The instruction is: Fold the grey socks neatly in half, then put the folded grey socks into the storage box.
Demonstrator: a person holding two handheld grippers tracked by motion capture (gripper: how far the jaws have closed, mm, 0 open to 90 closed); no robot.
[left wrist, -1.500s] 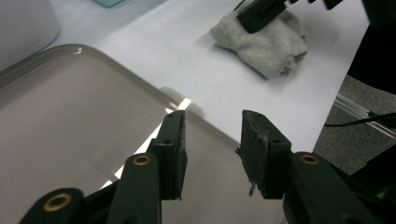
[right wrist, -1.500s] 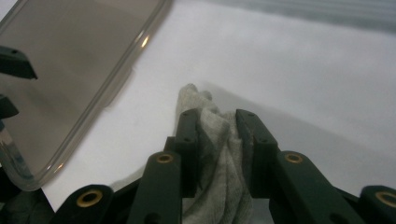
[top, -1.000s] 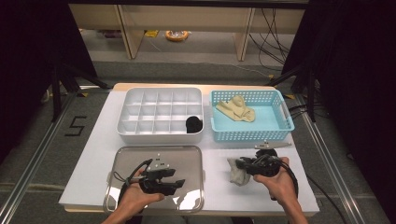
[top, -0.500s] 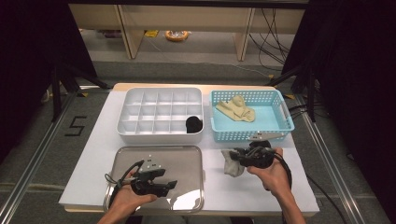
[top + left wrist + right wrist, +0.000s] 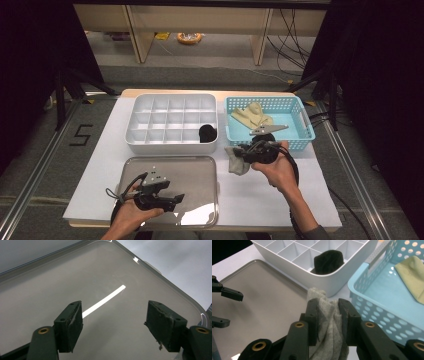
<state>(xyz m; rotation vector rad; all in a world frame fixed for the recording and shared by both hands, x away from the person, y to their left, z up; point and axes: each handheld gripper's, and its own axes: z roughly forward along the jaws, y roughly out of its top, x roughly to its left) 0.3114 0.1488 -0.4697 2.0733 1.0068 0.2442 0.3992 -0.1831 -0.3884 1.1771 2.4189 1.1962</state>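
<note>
My right gripper (image 5: 241,154) is shut on a crumpled grey sock (image 5: 237,163), which it holds just above the table between the silver tray (image 5: 170,167) and the blue basket (image 5: 306,131). In the right gripper view the grey sock (image 5: 329,330) is pinched between both pads of that gripper (image 5: 328,307) and hangs below them. My left gripper (image 5: 178,199) hovers low over the tray's near part. Its jaws have just been opening, and in the left gripper view it (image 5: 113,325) stands open with nothing but the tray's bare metal (image 5: 100,277) between the pads.
A white compartment box (image 5: 172,97) at the back holds a black sock (image 5: 207,133) in its front right cell. The blue basket holds a pale yellow sock (image 5: 252,116). In the right gripper view the box's wall (image 5: 337,282) and the basket's rim (image 5: 372,312) stand close ahead.
My right gripper has carried the grey sock up and away from the front edge, toward the box and basket. The left gripper's jaws stand wider apart and it stays over the tray.
</note>
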